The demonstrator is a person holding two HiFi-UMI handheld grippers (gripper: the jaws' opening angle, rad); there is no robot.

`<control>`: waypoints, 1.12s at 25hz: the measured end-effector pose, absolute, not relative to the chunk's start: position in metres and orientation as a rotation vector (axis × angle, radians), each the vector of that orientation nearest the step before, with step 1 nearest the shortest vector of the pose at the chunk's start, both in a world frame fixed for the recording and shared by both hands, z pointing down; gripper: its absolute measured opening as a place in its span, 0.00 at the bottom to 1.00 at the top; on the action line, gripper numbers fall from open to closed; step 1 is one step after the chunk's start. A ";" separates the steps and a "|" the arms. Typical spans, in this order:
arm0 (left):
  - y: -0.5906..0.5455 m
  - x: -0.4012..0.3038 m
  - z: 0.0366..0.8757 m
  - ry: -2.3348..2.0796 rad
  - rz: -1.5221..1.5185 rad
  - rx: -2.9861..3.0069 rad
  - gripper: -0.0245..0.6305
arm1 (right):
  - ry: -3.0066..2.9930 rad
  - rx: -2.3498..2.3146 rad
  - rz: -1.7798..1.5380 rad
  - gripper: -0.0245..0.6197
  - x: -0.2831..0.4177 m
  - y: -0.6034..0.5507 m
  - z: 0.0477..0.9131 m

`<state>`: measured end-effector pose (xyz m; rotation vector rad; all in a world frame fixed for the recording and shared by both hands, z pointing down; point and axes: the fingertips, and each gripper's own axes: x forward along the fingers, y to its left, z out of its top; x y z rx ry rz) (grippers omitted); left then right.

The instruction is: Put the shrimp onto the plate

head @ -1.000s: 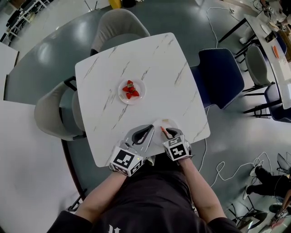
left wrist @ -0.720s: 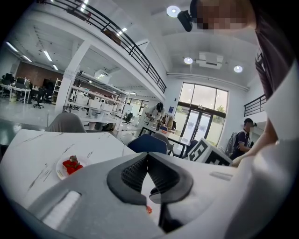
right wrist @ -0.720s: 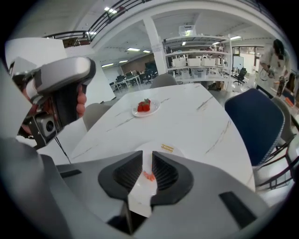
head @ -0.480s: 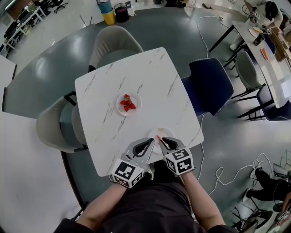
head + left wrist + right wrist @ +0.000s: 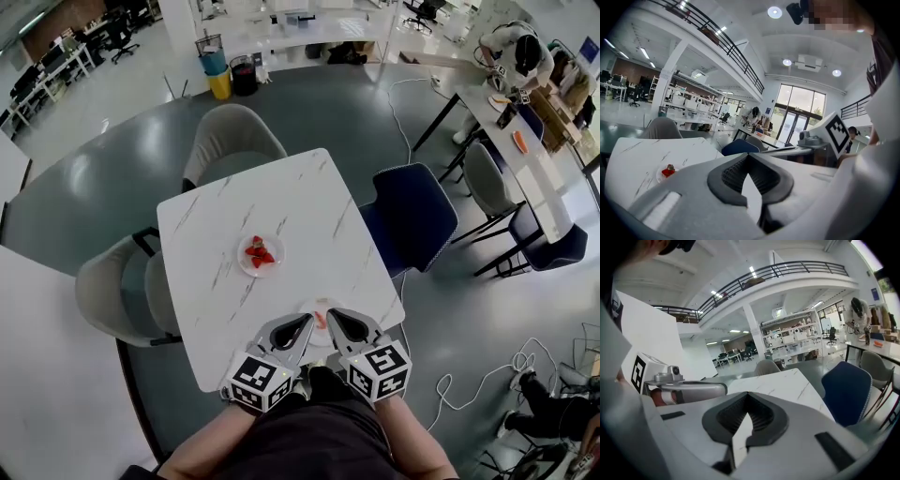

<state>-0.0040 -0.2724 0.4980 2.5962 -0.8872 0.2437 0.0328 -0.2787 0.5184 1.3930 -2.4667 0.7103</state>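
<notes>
A small white plate (image 5: 312,306) sits at the near edge of the white marble table (image 5: 281,202). An orange shrimp (image 5: 322,320) lies on it, between the tips of my two grippers. My left gripper (image 5: 308,322) is just left of the shrimp, its jaws together with nothing between them (image 5: 749,155). My right gripper (image 5: 331,315) is just right of it, also shut and empty (image 5: 747,394). A second white plate (image 5: 246,263) with red pieces on it stands at the table's middle. It also shows in the left gripper view (image 5: 659,175).
Two grey chairs (image 5: 228,139) (image 5: 111,281) stand at the far and left sides of the table. A dark blue chair (image 5: 409,216) stands at the right. Cables (image 5: 487,370) lie on the floor at lower right. Other tables and a person (image 5: 514,49) are far right.
The head view has risen and widened, so the table looks smaller. Both grippers have drawn back to the table's near edge, and the shrimp now lies between their tips.
</notes>
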 end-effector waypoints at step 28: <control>-0.264 -0.006 0.364 -0.883 -0.007 2.734 0.05 | -2.801 1.495 0.450 0.04 0.020 -0.272 0.360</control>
